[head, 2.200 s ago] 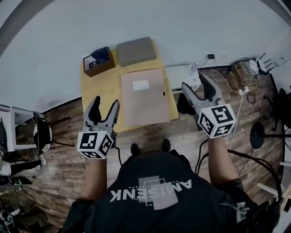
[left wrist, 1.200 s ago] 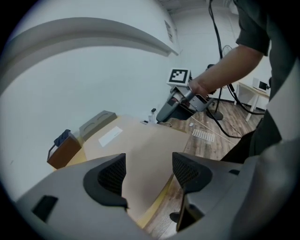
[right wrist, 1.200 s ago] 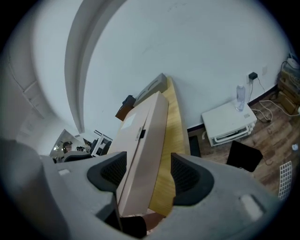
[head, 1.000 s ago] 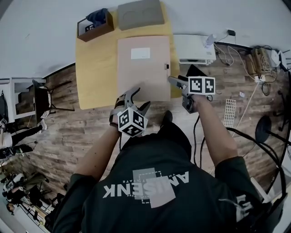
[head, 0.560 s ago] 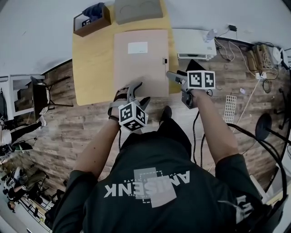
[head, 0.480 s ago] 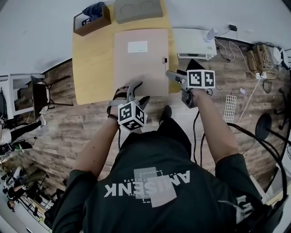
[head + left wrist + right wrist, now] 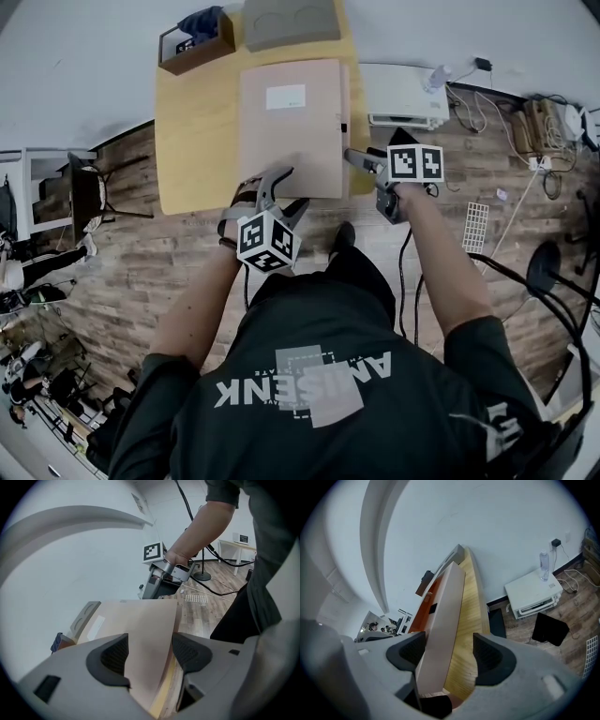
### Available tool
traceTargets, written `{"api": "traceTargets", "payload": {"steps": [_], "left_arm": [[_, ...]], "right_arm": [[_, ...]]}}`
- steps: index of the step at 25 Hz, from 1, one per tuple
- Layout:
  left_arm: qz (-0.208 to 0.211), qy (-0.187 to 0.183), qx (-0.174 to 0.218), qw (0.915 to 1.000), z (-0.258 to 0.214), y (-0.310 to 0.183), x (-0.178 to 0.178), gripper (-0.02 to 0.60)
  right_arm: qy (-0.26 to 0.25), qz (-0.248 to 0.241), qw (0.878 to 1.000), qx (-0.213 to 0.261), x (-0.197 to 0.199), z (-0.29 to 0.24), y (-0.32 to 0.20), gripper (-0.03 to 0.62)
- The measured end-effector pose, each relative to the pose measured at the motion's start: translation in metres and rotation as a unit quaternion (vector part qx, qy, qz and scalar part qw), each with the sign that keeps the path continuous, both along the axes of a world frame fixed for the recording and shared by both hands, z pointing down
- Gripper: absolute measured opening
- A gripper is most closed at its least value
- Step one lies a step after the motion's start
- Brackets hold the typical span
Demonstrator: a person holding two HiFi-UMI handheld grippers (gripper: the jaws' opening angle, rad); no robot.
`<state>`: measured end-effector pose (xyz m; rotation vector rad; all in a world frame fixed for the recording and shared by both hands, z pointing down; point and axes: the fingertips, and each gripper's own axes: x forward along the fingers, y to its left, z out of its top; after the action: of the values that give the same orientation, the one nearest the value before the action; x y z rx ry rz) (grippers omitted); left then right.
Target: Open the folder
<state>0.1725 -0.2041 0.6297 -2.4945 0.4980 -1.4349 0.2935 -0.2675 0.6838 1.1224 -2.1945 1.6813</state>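
I hold two hand-held grippers over the one beige folder [image 7: 291,131], which lies closed and flat on the yellow table [image 7: 197,141] with its single white label [image 7: 286,97] facing up. My left hand-held gripper [image 7: 284,190] sits at the folder's near edge with its jaws wide and the near right corner between them, unpinched. My right hand-held gripper [image 7: 364,167] is at the folder's right edge, its jaws having just been opening, the edge between them, while one grey foam tray [image 7: 291,21] and one brown box [image 7: 197,45] sit at the far end.
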Motion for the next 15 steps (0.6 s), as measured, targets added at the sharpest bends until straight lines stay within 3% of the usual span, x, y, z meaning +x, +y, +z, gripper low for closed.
{"api": "traceTargets", "payload": {"steps": [2,6,15], "left_arm": [[0.005,0.001,0.008,1.0000,-0.003,0.004,-0.002,0.277],[0.016,0.008,0.021,0.9996,-0.007,0.014,-0.001,0.137],[-0.019,0.039,0.025,0.9988,-0.023,0.016,-0.006,0.060]], "right_arm": [[0.000,0.001,1.000,0.001,0.000,0.000,0.000,0.304],[0.000,0.001,1.000,-0.005,0.000,0.000,0.000,0.304],[0.003,-0.008,1.000,-0.017,0.002,0.002,0.000,0.304]]}}
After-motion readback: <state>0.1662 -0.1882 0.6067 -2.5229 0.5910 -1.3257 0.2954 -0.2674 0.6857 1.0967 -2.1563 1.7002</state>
